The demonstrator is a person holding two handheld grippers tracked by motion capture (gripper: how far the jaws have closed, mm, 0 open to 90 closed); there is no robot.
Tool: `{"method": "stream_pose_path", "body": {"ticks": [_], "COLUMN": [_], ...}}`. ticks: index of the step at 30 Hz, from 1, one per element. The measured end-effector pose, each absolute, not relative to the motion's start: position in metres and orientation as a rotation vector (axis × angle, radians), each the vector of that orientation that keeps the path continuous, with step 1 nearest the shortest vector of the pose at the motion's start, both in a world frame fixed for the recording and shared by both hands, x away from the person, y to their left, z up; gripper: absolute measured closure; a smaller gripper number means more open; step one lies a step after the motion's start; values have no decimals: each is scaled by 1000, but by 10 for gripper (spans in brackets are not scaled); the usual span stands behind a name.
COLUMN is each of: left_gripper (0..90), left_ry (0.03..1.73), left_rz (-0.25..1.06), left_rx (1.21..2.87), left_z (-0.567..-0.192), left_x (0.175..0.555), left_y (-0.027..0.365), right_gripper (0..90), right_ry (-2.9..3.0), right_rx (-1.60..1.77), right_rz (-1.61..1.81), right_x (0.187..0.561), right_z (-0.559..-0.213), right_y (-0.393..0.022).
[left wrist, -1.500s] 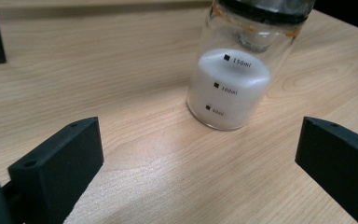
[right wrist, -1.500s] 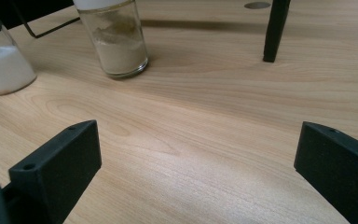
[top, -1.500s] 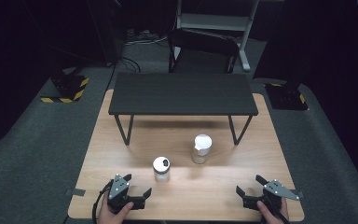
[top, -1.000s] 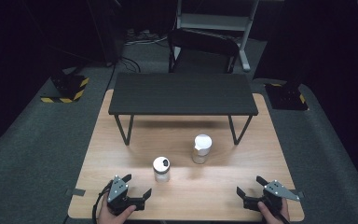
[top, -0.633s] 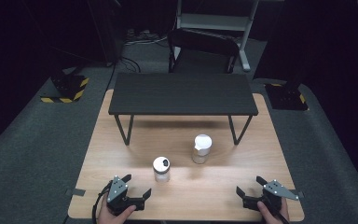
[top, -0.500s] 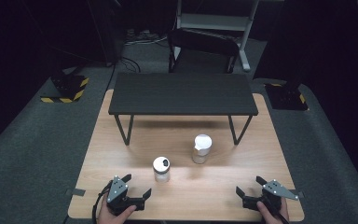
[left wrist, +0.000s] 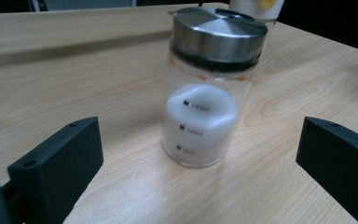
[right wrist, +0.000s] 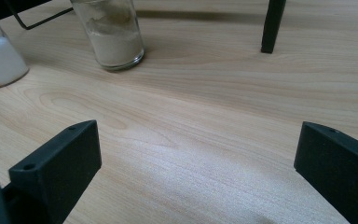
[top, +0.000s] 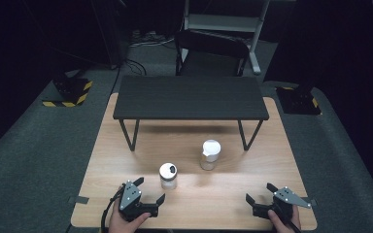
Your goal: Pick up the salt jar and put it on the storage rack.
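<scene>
Dark room, grey carpet floor, wooden table, black low shelf, black chair

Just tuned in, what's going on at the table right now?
A person holds a gripper in each hand at the near edge of the wooden table. The left gripper is open and faces the steel-lidded jar of white powder just ahead of it, not touching. The right gripper is open over bare wood, with the jar of beige powder farther off. A low black shelf stands behind both jars. Nothing is gripped.
</scene>
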State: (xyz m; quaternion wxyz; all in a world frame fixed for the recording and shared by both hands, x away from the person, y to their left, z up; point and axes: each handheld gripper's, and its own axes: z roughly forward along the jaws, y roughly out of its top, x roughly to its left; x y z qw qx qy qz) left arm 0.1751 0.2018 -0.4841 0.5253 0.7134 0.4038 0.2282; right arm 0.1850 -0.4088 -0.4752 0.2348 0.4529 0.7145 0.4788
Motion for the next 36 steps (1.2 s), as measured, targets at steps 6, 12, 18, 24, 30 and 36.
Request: {"method": "stream_pose_path", "body": {"ticks": [6, 12, 18, 24, 30, 36], "left_gripper": [8, 10, 96, 181, 291, 302], "left_ry": [942, 951, 960, 968, 972, 970], "left_rz": [571, 580, 607, 596, 570, 604], "left_rx": [1724, 1723, 1702, 1721, 1725, 1729], "left_z": [-486, -489, -493, -492, -492, -491], "left_x": [183, 194, 201, 210, 215, 212], "left_y": [190, 176, 167, 162, 161, 156], "right_gripper": [5, 5, 5, 5, 5, 5], "right_ry": [1959, 1953, 1952, 1948, 1946, 1943], "right_rx": [1239, 1245, 1245, 1248, 1249, 1249], "right_rz": [1319, 1321, 1323, 1327, 1327, 1331], "right_x": [185, 184, 184, 184, 184, 184], "right_z": [-476, -476, -476, -477, -477, -477], "right_y": [-409, -409, -410, -410, -410, -410]}}
